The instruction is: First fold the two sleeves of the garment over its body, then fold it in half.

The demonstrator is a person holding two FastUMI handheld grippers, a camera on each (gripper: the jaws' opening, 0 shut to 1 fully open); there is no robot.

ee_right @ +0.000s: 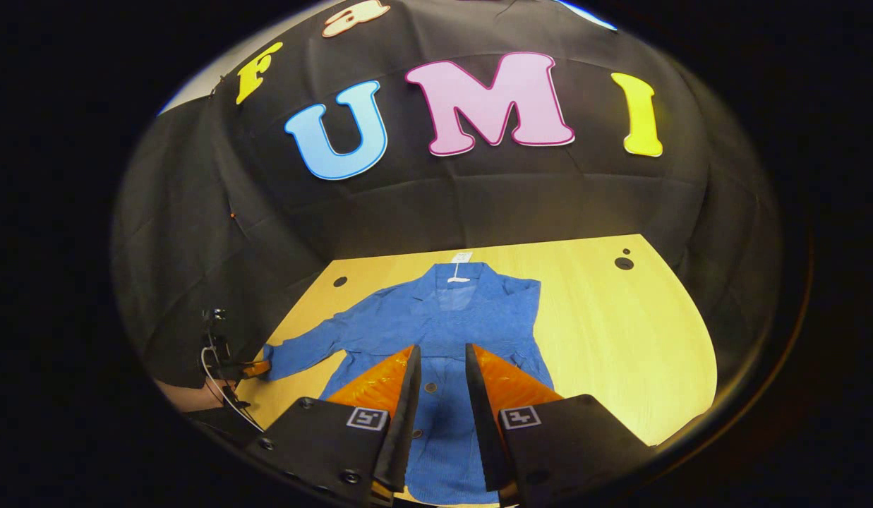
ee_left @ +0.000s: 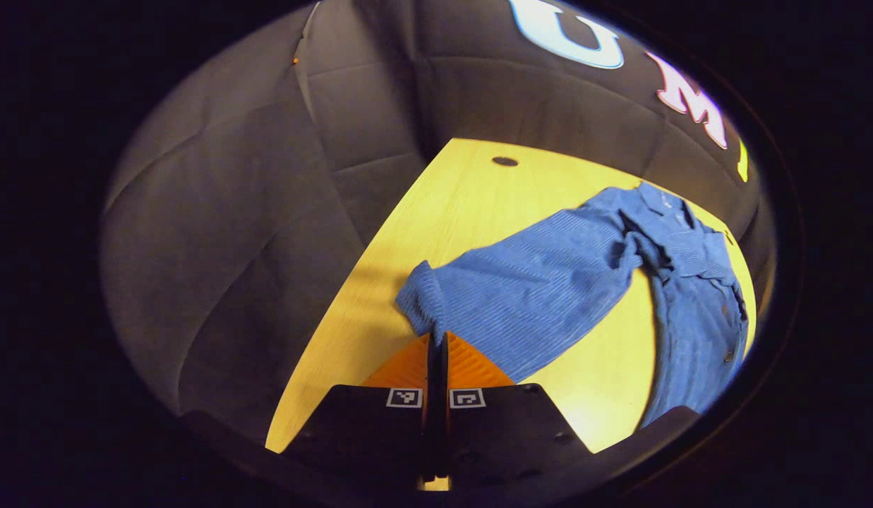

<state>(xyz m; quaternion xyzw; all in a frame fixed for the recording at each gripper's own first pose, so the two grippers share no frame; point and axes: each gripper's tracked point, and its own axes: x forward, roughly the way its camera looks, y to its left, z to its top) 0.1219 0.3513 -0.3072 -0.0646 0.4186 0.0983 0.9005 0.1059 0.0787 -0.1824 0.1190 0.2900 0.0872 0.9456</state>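
My left gripper [ee_left: 436, 339] pinches the blue striped cotton shirt [ee_left: 549, 282] by its cuff for folding; right gripper [ee_right: 442, 356] hovers agape above its front.

Bright centre, dark surround

Overhead light glares off the pale yellow wooden tabletop [ee_left: 471, 204]; the fisheye bends its edges, and the black cloth booth wall [ee_left: 253, 212] falls dim.

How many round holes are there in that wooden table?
3 in the right gripper view: one at the far left, and a larger and a tiny one together at the far right. The shirt may hide others.
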